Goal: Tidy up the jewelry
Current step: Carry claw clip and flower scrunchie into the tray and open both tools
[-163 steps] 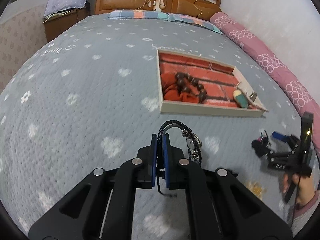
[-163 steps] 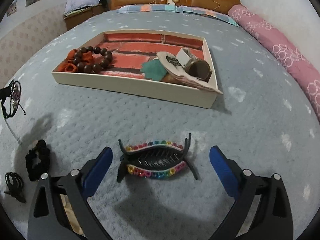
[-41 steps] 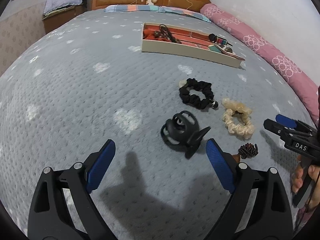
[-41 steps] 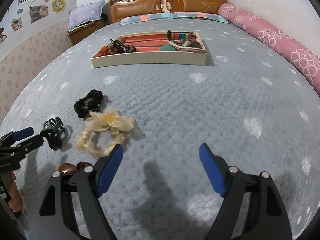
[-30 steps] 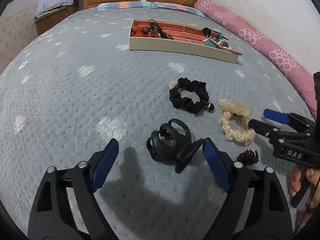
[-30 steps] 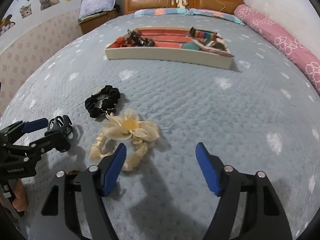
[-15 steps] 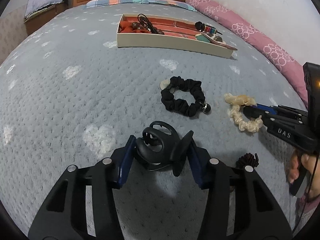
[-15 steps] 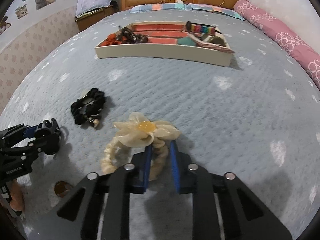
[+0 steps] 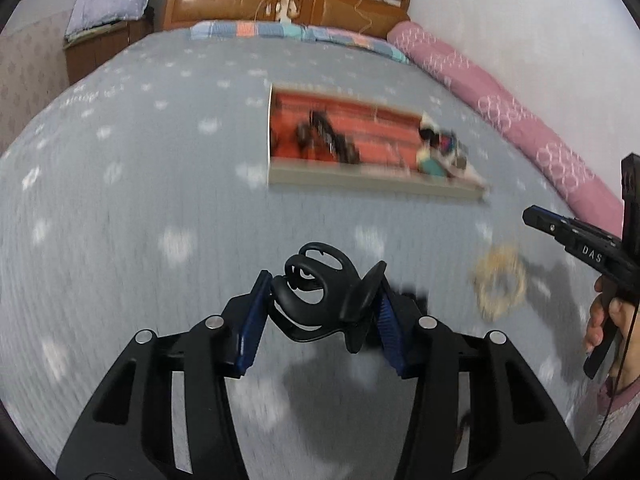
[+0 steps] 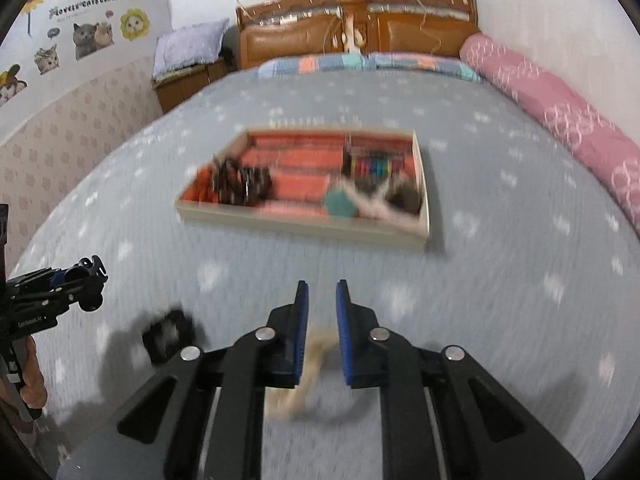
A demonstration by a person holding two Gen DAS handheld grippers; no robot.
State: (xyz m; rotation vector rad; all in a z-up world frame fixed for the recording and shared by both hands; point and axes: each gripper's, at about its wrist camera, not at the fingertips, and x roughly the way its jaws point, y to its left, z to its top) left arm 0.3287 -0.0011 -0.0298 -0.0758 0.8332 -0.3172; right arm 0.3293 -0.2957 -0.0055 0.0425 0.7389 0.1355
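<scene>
My left gripper (image 9: 322, 292) is shut on a black claw hair clip (image 9: 352, 300) and holds it off the grey bedspread. In the right wrist view that left gripper (image 10: 92, 276) shows at the left edge with the clip (image 10: 94, 270) at its tip. My right gripper (image 10: 322, 286) is shut on a cream scrunchie (image 10: 314, 350), which droops below the pads. From the left wrist view the right gripper (image 9: 532, 214) is at the far right, the scrunchie (image 9: 500, 284) blurred beneath its tip. The wooden tray (image 10: 300, 226) with a red brick-pattern floor lies ahead, holding beads and clips.
A black scrunchie (image 10: 168, 336) lies on the bedspread to the left of my right gripper. The tray (image 9: 360, 182) sits mid-bed. A pink bolster (image 10: 580, 132) runs along the right wall. A wooden headboard (image 10: 360, 28) and a nightstand (image 10: 188, 76) stand at the back.
Both grippers closed, the left on the black claw clip, the right on the cream scrunchie. Both then lifted off the bedspread and moved toward the tray, which now looks nearer.
</scene>
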